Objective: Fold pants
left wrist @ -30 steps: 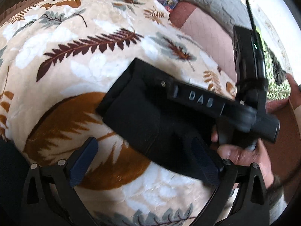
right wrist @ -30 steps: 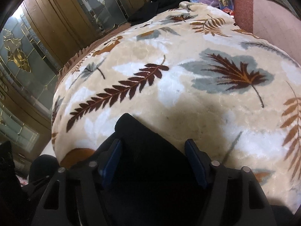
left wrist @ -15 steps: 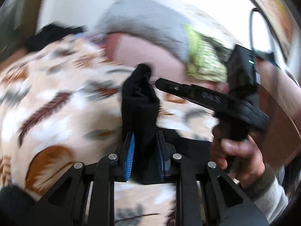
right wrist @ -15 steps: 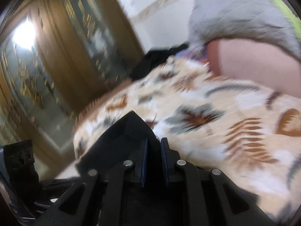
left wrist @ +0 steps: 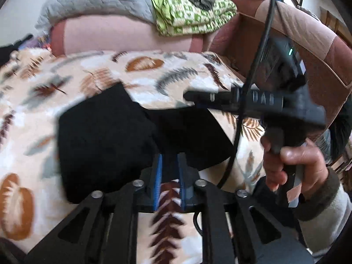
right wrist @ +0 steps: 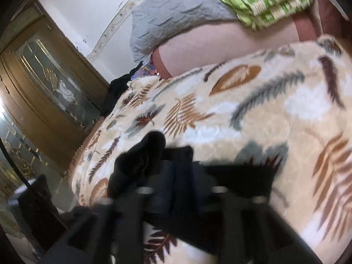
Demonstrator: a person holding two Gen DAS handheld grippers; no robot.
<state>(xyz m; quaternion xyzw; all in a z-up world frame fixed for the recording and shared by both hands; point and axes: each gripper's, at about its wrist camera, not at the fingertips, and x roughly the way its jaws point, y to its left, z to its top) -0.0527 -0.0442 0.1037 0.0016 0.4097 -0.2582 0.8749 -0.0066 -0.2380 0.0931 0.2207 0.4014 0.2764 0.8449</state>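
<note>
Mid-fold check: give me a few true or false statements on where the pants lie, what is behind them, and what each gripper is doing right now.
1. The black pants lie on a leaf-print blanket. True.
2. The left gripper is clamped on a pants leg. False: its jaws are opening, and only blanket shows between the blue pads.
3. A green and white checked cloth sits behind the blanket, beside a grey quilt. True.
4. The right gripper is resting flat on the blanket. False: a hand holds it above the pants.
5. The pants are red. False: they are black.
</note>
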